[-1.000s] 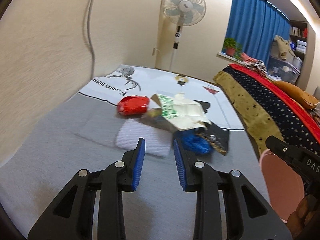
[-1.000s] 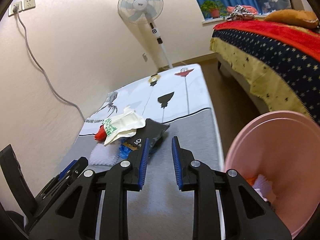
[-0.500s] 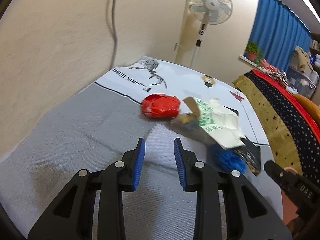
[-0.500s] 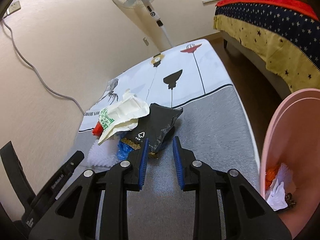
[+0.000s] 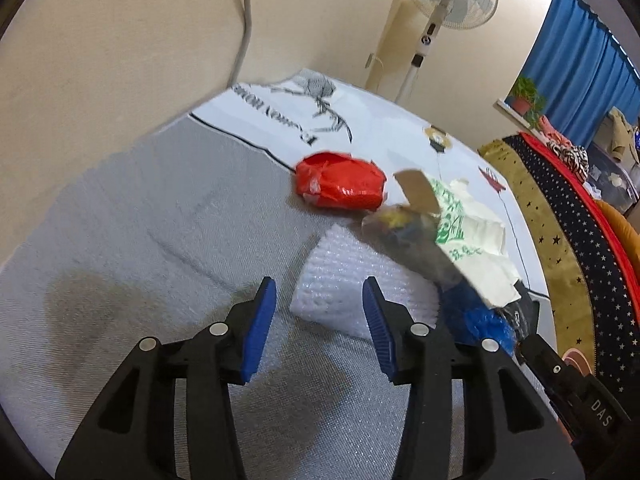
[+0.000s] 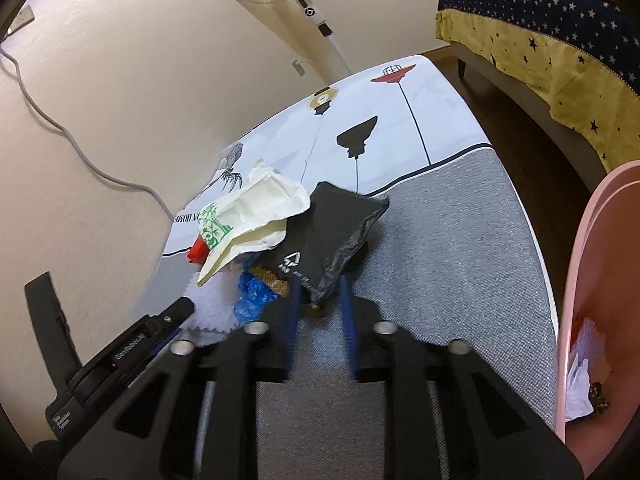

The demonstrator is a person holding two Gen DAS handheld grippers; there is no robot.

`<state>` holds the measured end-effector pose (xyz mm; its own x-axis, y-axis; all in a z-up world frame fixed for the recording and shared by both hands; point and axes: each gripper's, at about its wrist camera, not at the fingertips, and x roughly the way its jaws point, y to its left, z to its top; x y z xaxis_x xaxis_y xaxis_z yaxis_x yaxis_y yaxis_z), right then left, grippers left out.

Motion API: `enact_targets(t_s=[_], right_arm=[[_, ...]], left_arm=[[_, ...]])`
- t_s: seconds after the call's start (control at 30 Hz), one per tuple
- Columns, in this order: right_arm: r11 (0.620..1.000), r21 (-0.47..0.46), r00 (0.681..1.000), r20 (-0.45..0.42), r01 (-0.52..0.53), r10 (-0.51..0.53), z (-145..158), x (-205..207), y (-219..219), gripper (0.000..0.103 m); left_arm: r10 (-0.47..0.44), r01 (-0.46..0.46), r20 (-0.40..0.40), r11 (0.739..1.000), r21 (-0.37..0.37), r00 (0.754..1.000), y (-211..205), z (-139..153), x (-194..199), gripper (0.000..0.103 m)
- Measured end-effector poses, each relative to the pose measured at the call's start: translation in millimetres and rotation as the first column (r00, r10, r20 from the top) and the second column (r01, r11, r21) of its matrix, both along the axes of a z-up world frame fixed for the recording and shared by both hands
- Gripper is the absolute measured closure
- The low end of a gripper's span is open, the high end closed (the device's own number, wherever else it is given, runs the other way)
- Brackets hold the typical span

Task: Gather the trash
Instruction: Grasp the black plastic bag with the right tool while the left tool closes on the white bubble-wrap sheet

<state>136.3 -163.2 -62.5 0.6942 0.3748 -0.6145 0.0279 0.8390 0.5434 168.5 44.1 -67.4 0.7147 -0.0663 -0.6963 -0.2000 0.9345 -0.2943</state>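
Note:
A pile of trash lies on a grey and white mat (image 5: 168,216). It holds a red wrapper (image 5: 340,186), a white foam sheet (image 5: 352,280), a cream paper bag with green print (image 5: 468,240), a blue plastic scrap (image 5: 476,316) and a black plastic bag (image 6: 332,232). My left gripper (image 5: 320,312) is open, its jaws either side of the foam sheet's near edge. My right gripper (image 6: 320,300) is open, its jaws either side of the black bag's near corner. The pink bin (image 6: 592,320) at the right holds white paper.
A standing fan (image 5: 436,12) is by the far wall. A bed with a starred cover (image 6: 552,32) is at the right. A grey cable (image 6: 60,132) hangs down the wall. Dark wood floor (image 6: 540,144) lies between mat and bed.
My left gripper has moved forward and left to the foam sheet and opened wider. My right gripper has moved forward to the black bag's corner, jaws slightly wider.

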Motion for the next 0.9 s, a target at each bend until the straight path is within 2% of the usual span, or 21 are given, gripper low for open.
enact_targets(t_s=[0.1, 0.17, 0.37, 0.47, 0.9], right_arm=[[1.0, -0.015, 1.0, 0.012, 0.001, -0.001, 3.6, -3.2, 0.5, 0.099], [0.999, -0.032, 1.0, 0.023, 0.005, -0.004, 7.7, -5.6, -0.2, 0.1], [0.998, -0.069, 0.999, 0.046, 0.011, -0.008, 17.2, -14.1, -3.8, 0.101], [0.996, -0.083, 0.998, 0.058, 0.016, -0.011, 23.0, -19.4, -7.5, 0.101], [0.987, -0.16, 0.994, 0.11, 0.033, -0.016, 53.5, -61.9, -16.5, 0.103]], left_arm=[[-0.021, 0.021, -0.017, 1.0, -0.019, 1.0, -3.1, -2.8, 1.3, 0.058], [-0.035, 0.035, -0.029, 0.999, -0.018, 0.999, -5.9, -4.0, 2.5, 0.059], [-0.053, 0.053, -0.024, 0.998, -0.015, 0.998, -11.2, -3.0, -4.8, 0.086], [-0.059, 0.059, -0.011, 0.998, -0.009, 0.998, -13.0, 1.1, -11.4, 0.093], [-0.105, 0.099, 0.088, 0.993, 0.065, 0.991, -22.3, 34.1, -54.9, 0.095]])
